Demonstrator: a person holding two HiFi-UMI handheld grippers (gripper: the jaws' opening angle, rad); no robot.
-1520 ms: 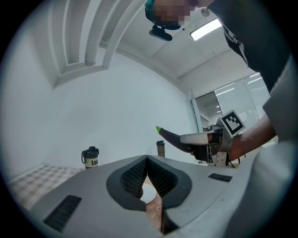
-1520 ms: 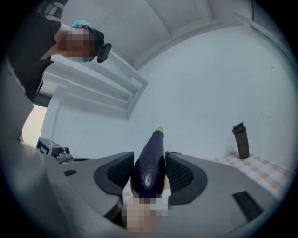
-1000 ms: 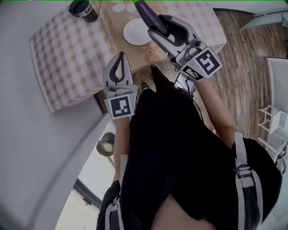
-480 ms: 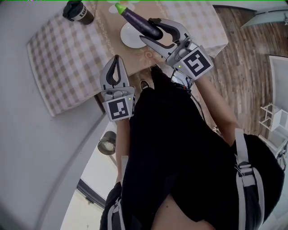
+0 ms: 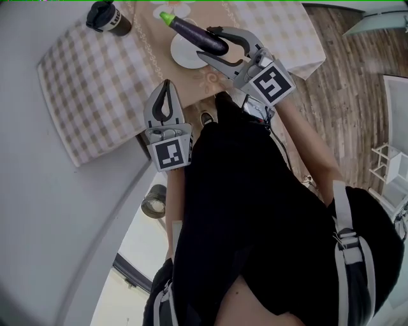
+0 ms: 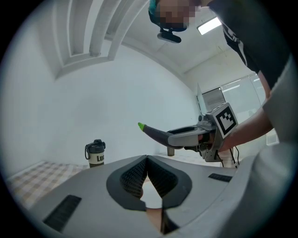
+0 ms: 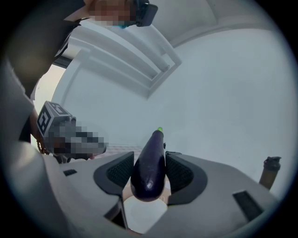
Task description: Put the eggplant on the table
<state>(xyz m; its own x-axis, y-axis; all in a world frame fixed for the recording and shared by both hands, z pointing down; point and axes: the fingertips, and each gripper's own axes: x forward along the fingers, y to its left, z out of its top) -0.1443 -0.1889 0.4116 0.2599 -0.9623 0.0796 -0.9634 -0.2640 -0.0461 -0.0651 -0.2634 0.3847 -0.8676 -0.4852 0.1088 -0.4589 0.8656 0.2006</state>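
the eggplant sits between the right gripper's jaws above the plate, near the worktop's near edge; the mug stands toward its left edge.

The eggplant at the frame's top is showing glossy dark purple with a bright green tip. The grey left gripper and right gripper are carrying black-and-white square markers. The tabletop is showing beige-and-white checks, a tan runner and a white plate.
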